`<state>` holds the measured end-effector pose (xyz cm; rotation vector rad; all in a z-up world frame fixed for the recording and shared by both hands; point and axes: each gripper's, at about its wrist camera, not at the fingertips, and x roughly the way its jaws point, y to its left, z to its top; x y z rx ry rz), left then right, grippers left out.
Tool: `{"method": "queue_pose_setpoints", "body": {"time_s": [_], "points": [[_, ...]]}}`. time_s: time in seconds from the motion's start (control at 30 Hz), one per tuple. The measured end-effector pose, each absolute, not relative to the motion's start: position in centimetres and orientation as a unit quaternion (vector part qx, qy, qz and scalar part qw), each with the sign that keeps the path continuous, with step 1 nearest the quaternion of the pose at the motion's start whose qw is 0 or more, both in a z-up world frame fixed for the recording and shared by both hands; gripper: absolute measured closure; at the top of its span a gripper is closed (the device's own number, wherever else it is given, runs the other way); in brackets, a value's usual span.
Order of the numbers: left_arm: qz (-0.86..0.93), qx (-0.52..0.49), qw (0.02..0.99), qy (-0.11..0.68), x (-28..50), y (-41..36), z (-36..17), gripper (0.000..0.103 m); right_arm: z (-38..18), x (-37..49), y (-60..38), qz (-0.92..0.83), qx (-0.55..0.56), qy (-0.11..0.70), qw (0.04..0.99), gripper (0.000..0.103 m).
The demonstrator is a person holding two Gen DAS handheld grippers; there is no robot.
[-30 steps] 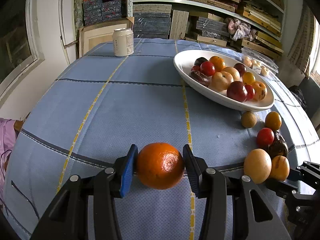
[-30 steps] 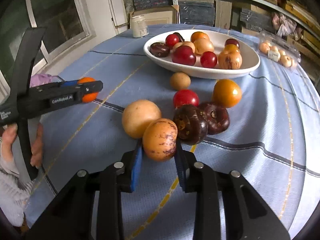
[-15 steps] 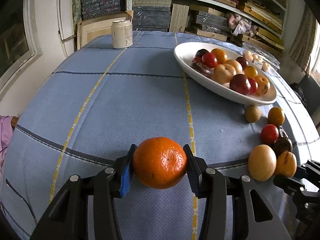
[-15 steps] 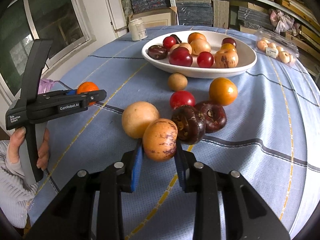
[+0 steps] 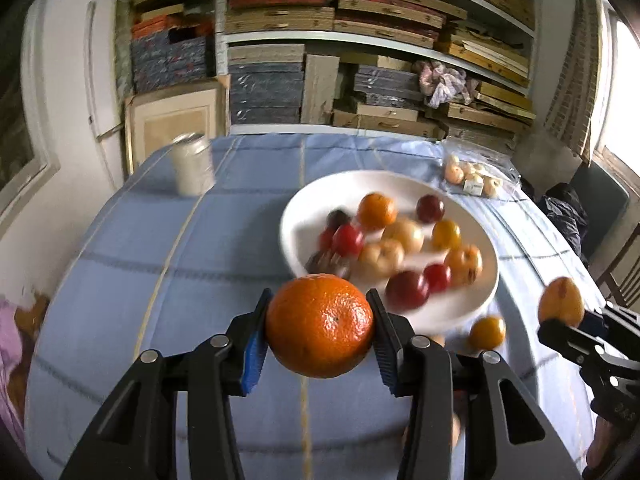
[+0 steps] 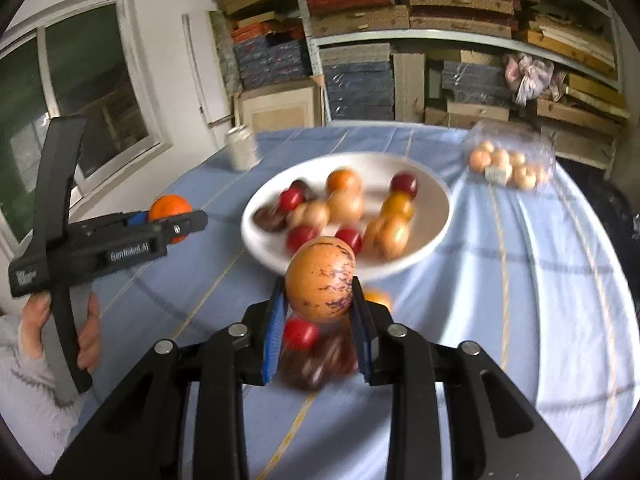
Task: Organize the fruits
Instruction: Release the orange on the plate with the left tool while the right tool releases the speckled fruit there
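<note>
My left gripper is shut on a round orange and holds it in the air in front of the white bowl of several fruits. It also shows in the right wrist view. My right gripper is shut on a tan fruit with purple speckles, lifted above the table before the bowl. That fruit also shows in the left wrist view. A red fruit and dark brown fruits lie on the cloth under my right gripper.
A blue checked cloth covers the round table. A pale can stands at the back left. A clear pack of small fruits lies at the back right. A small orange fruit lies by the bowl's near rim. Shelves stand behind.
Both grippers have risen off the table with their fruits and moved towards the bowl. The speckled fruit has left the pile on the cloth.
</note>
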<state>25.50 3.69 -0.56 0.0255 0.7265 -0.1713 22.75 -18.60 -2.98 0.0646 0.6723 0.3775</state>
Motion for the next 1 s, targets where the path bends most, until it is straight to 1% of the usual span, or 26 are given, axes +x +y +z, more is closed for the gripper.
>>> {"method": "queue_pose_setpoints", "body": {"time_s": [0.23, 0.43, 0.47, 0.5, 0.53, 0.57, 0.7, 0.73, 0.8, 0.83, 0.87, 1.0], "points": [[-0.085, 0.033, 0.919, 0.385, 33.6, 0.4, -2.3, 0.057, -3.7, 31.0, -17.3, 0.176, 0.009, 0.354, 0.918, 0.074], [-0.096, 0.036, 0.913, 0.395, 36.2, -0.8, -4.2, 0.056, -5.4, 35.3, -15.6, 0.181, -0.009, 0.365, 0.913, 0.073], [-0.094, 0.037, 0.913, 0.396, 36.2, -0.9, -4.3, 0.054, -5.6, 35.5, -15.8, 0.178, -0.007, 0.364, 0.914, 0.069], [-0.091, 0.037, 0.914, 0.393, 36.1, -0.9, -4.3, 0.05, -5.6, 35.5, -16.2, 0.174, -0.001, 0.362, 0.916, 0.056], [-0.088, 0.035, 0.917, 0.388, 36.0, -0.7, -4.1, 0.038, -5.4, 35.3, -17.1, 0.173, 0.019, 0.352, 0.92, 0.048], [-0.084, 0.03, 0.921, 0.379, 35.5, -0.2, -3.7, 0.033, -5.1, 34.8, -17.9, 0.173, 0.034, 0.343, 0.923, 0.039], [-0.075, 0.013, 0.927, 0.368, 33.4, 1.5, -2.3, 0.032, -3.5, 32.2, -20.9, 0.173, 0.086, 0.325, 0.926, 0.038], [-0.074, 0.009, 0.927, 0.368, 32.6, 1.9, -2.1, 0.03, -3.1, 31.1, -21.8, 0.174, 0.104, 0.321, 0.925, 0.037], [-0.069, 0.004, 0.93, 0.361, 30.1, 3.0, -1.8, 0.025, -2.8, 28.8, -23.1, 0.172, 0.132, 0.309, 0.926, 0.024], [-0.063, 0.005, 0.931, 0.359, 28.8, 3.4, -1.9, 0.021, -2.9, 27.1, -24.1, 0.166, 0.154, 0.299, 0.927, 0.021], [-0.059, 0.004, 0.932, 0.358, 27.7, 3.7, -2.0, 0.019, -3.0, 26.0, -24.7, 0.161, 0.167, 0.293, 0.928, 0.016], [-0.063, 0.005, 0.928, 0.367, 22.9, 4.4, -3.9, 0.018, -4.9, 21.5, -27.1, 0.141, 0.225, 0.291, 0.919, 0.014]]}}
